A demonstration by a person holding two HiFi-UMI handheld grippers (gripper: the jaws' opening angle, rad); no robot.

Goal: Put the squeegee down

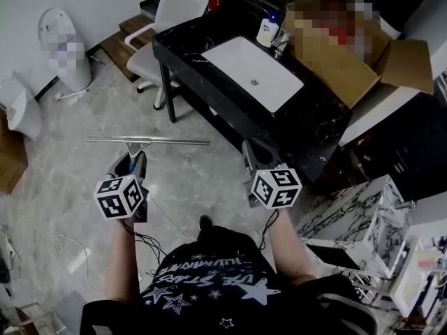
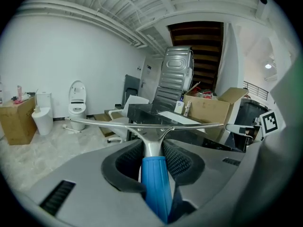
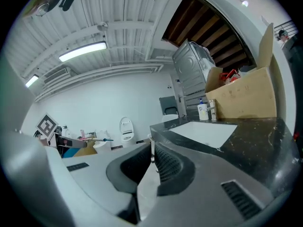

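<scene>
The squeegee has a blue handle [image 2: 157, 186] and a long metal blade [image 2: 142, 125]. My left gripper [image 2: 152, 149] is shut on the blue handle, and the blade sticks out level beyond the jaws. In the head view the squeegee blade [image 1: 148, 142] hangs over the marble floor, left of the black counter, in front of the left gripper [image 1: 133, 162]. My right gripper [image 1: 251, 153] is beside the counter's near corner. In its own view the right gripper [image 3: 151, 158] has its pads together with nothing between them.
A black marble counter [image 1: 318, 128] with a white basin [image 1: 253, 72] stands ahead to the right, with a soap bottle [image 1: 266, 31] at its far end. An open cardboard box [image 1: 349, 61] lies behind it. A white chair [image 1: 162, 37] and a toilet [image 1: 64, 47] stand on the left.
</scene>
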